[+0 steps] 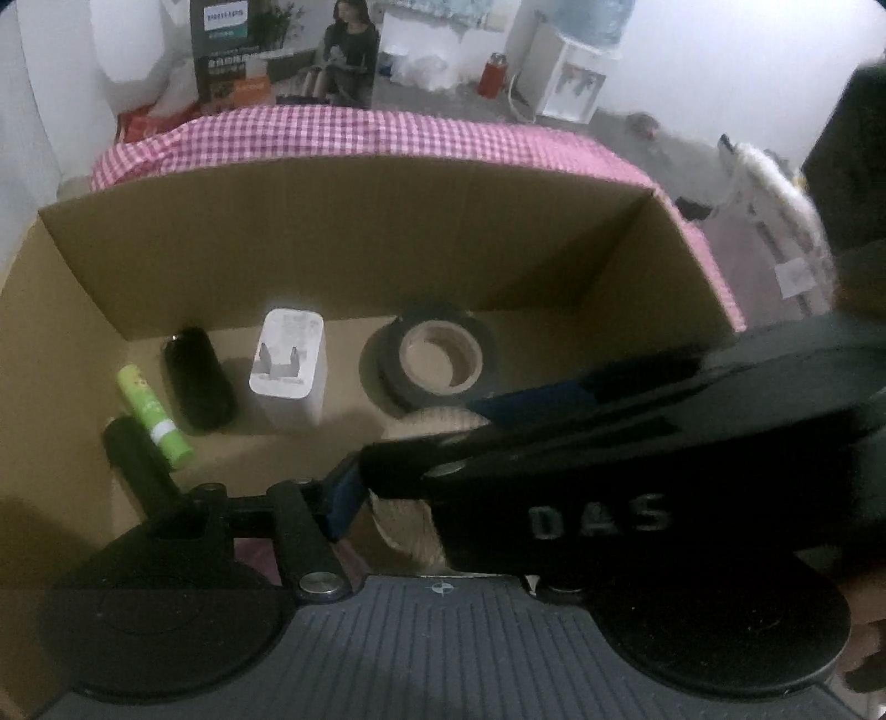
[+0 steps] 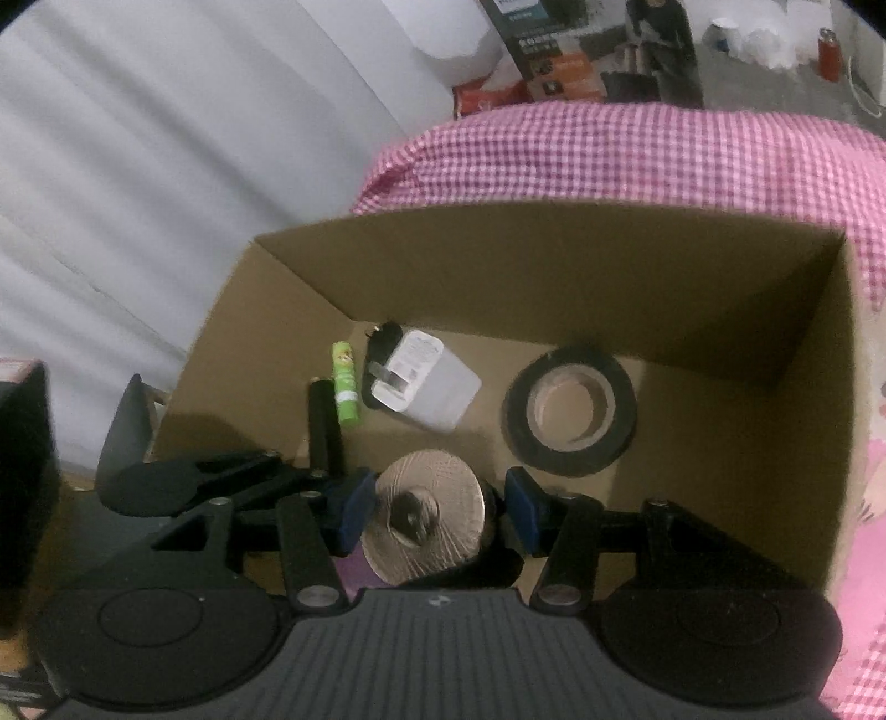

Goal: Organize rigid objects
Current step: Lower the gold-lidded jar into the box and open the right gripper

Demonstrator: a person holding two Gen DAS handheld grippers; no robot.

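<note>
An open cardboard box holds a black tape roll, a white charger, a green tube and a black cylinder. My right gripper is shut on a tan spool of twine, held low inside the box near its front wall. In the left wrist view the same box shows the tape roll, charger, green tube and a black cylinder. The right gripper's black body crosses in front of my left gripper and hides its right finger.
The box sits on a table with a pink checked cloth. White curtains hang at the left. A printed carton, a red bottle and a water dispenser stand on the floor behind.
</note>
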